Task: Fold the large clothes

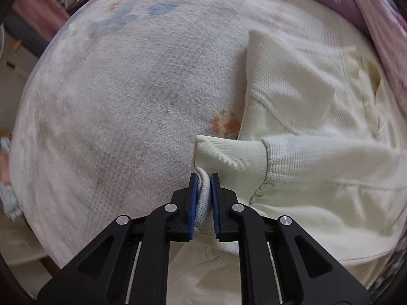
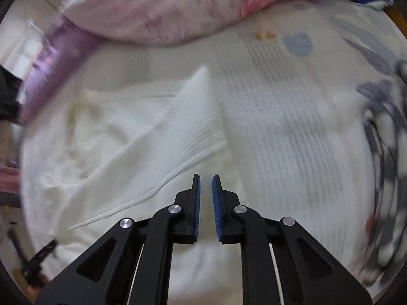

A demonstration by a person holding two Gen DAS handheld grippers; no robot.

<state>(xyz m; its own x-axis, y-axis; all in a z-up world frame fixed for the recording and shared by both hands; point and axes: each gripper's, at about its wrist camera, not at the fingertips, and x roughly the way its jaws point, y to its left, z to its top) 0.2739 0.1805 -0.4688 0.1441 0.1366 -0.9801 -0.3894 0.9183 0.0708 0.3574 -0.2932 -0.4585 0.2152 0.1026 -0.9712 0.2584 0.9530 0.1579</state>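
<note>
A cream knit sweater (image 1: 305, 96) lies on a fuzzy white blanket (image 1: 122, 96) on a bed. My left gripper (image 1: 204, 178) is shut on the ribbed cuff (image 1: 223, 157) of one sleeve, which stretches to the right. In the right wrist view the sweater (image 2: 142, 132) lies spread left of centre, blurred. My right gripper (image 2: 206, 178) hovers above its edge with a narrow gap between the blue pads (image 2: 197, 203) and nothing in it.
A pink and purple floral quilt (image 2: 193, 7) is heaped along the far side of the bed. A dark patterned cloth (image 2: 386, 152) lies at the right. The blanket's left edge (image 1: 23, 152) drops to the floor.
</note>
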